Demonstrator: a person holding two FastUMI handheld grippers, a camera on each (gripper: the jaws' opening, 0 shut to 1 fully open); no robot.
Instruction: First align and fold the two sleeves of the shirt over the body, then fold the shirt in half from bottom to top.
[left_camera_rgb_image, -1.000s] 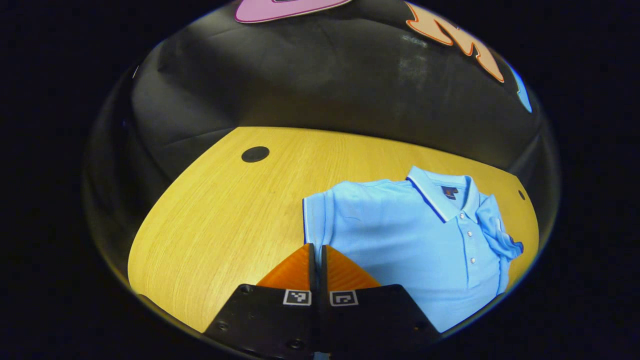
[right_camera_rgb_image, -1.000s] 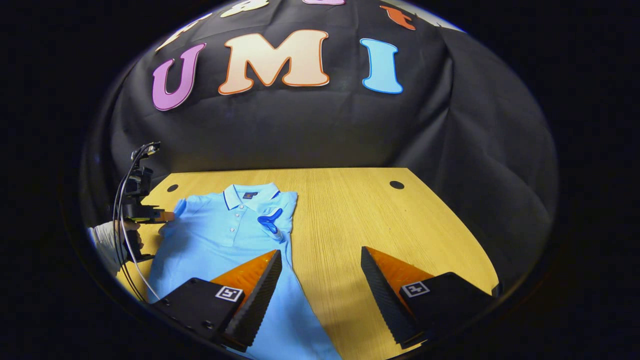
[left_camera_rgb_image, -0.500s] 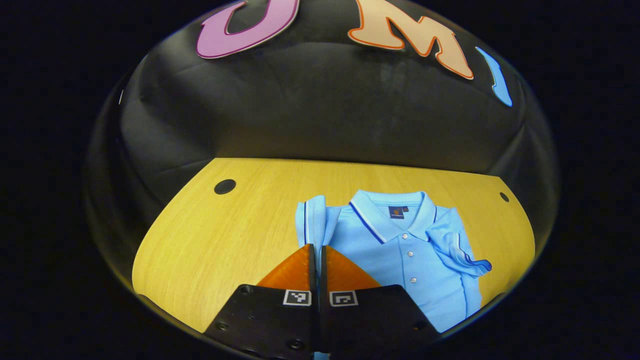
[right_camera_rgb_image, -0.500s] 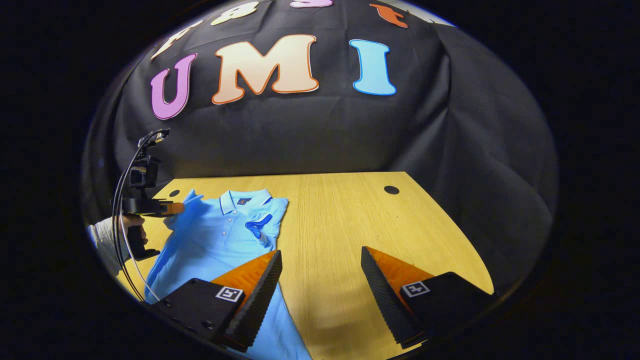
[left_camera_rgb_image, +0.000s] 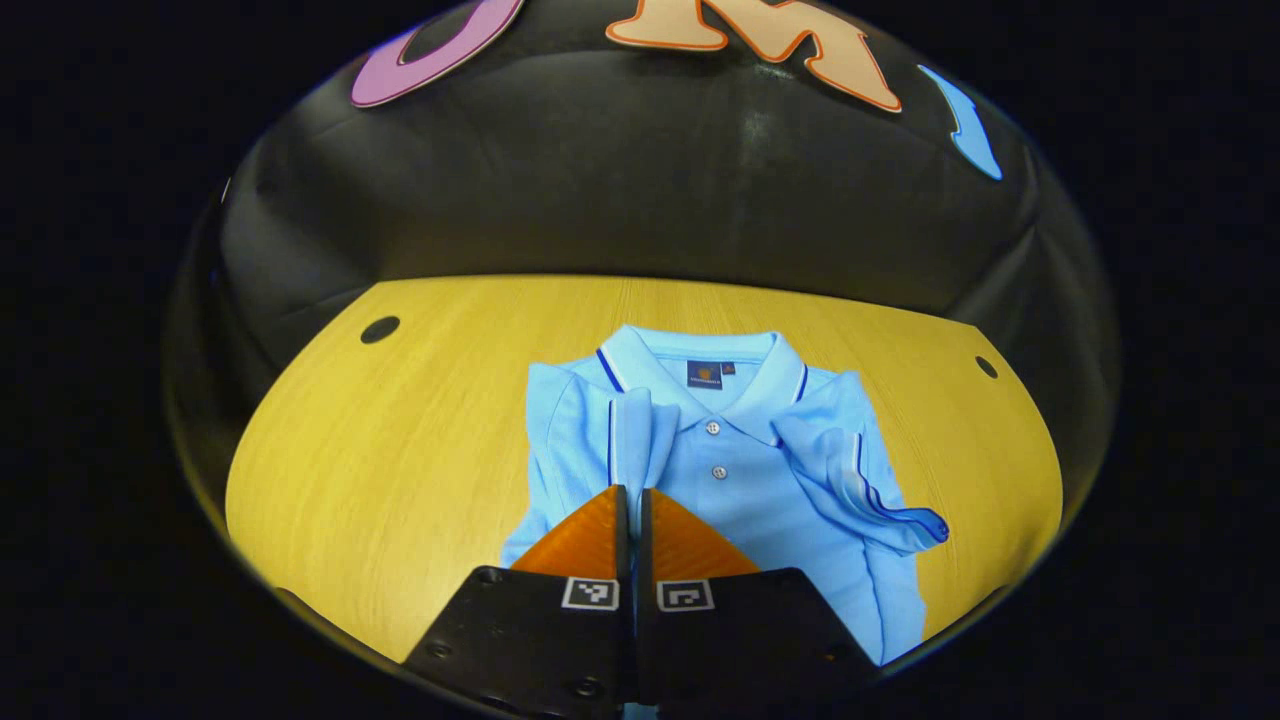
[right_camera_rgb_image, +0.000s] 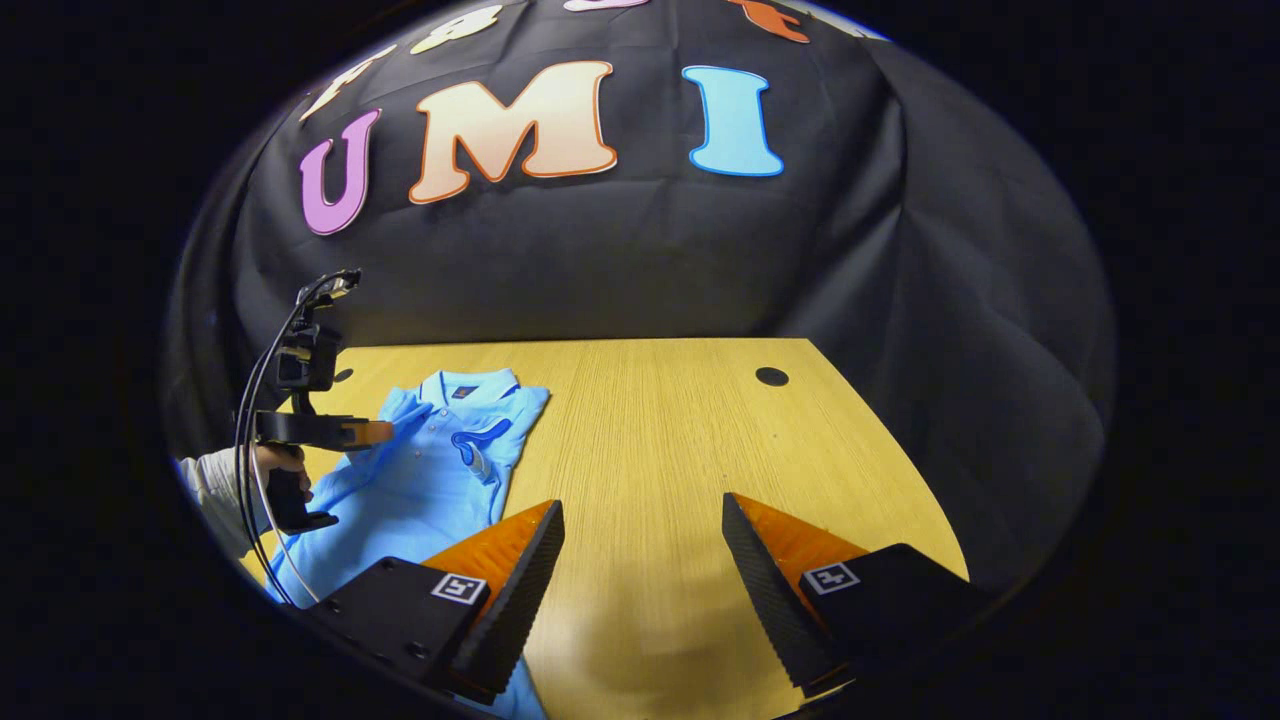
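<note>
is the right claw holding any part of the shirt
No, in the right gripper view the right claw stands wide open over bare table, with the shirt off to its left side.

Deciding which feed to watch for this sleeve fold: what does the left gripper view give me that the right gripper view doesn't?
Left gripper view: the collar and buttons close up, and the left gripper shut on the sleeve it carries over the body.
Right gripper view: the right gripper open above the table, and the person's hand from the side.
Both: the shirt with its other sleeve already folded in.
</note>
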